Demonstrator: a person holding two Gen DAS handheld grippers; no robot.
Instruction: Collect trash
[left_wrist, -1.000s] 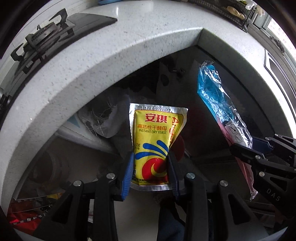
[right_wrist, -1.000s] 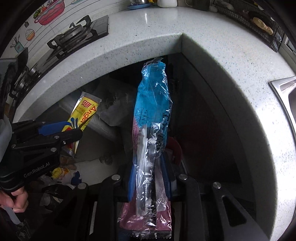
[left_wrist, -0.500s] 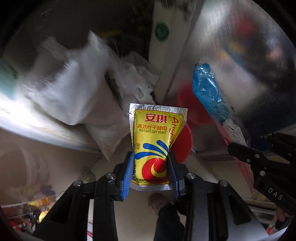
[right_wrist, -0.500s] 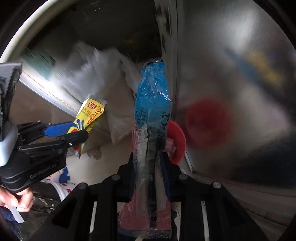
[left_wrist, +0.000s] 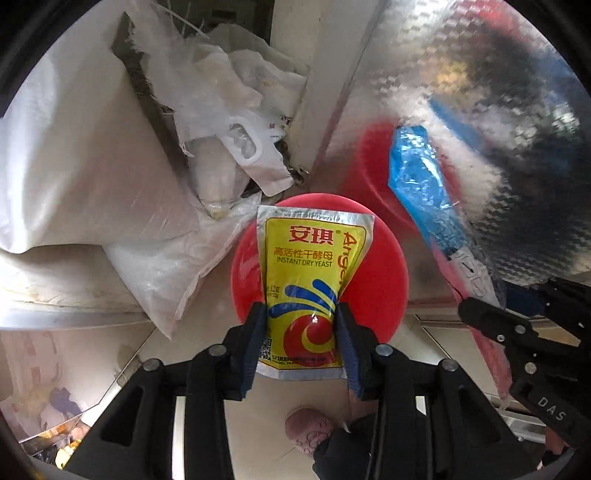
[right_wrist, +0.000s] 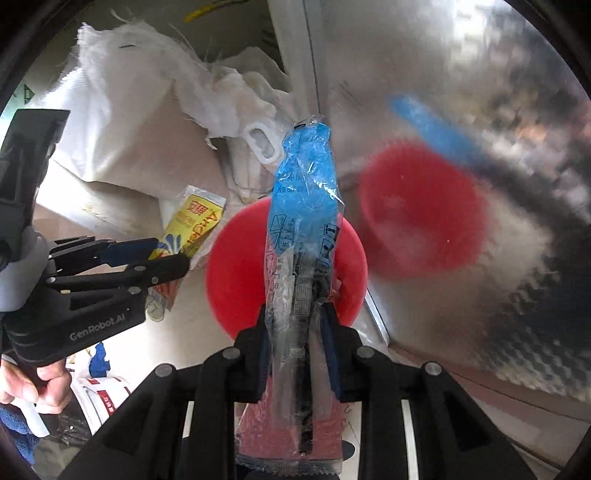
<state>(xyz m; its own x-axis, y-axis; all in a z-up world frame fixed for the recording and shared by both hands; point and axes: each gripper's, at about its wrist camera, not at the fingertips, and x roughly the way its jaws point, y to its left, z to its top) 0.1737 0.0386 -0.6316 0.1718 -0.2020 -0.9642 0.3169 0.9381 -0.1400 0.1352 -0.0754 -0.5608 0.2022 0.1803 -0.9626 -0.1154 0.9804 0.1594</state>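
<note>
Two hand-held grippers hung nose-down above a red bin (left_wrist: 373, 266) on the floor, each carrying a piece of rubbish. The left gripper (left_wrist: 300, 332) had a yellow yeast sachet (left_wrist: 310, 284) between its blue pads, the jaws easing apart while the pads were in contact with the packet's lower half; the sachet's top stood over the bin's near rim. Just beside it, the right gripper (right_wrist: 293, 336) pinched a blue-and-clear plastic wrapper (right_wrist: 303, 229) firmly across its middle, the crinkled blue end reaching over the bin and the pink tail hanging behind the jaws. White woven sacks (left_wrist: 92, 177) were heaped against the bin's left side, and a shiny foil-faced panel (left_wrist: 480, 92) rose at its right, mirroring the red. A slippered foot (left_wrist: 308, 432) showed below.

The risks looked plain enough. The sachet sat near the bin's edge rather than its centre, so a release here could tip it onto the floor or into the sacks. The long, light wrapper might cling to a pad or drift past the rim. With both tools so close, one could also knock the other's load.
</note>
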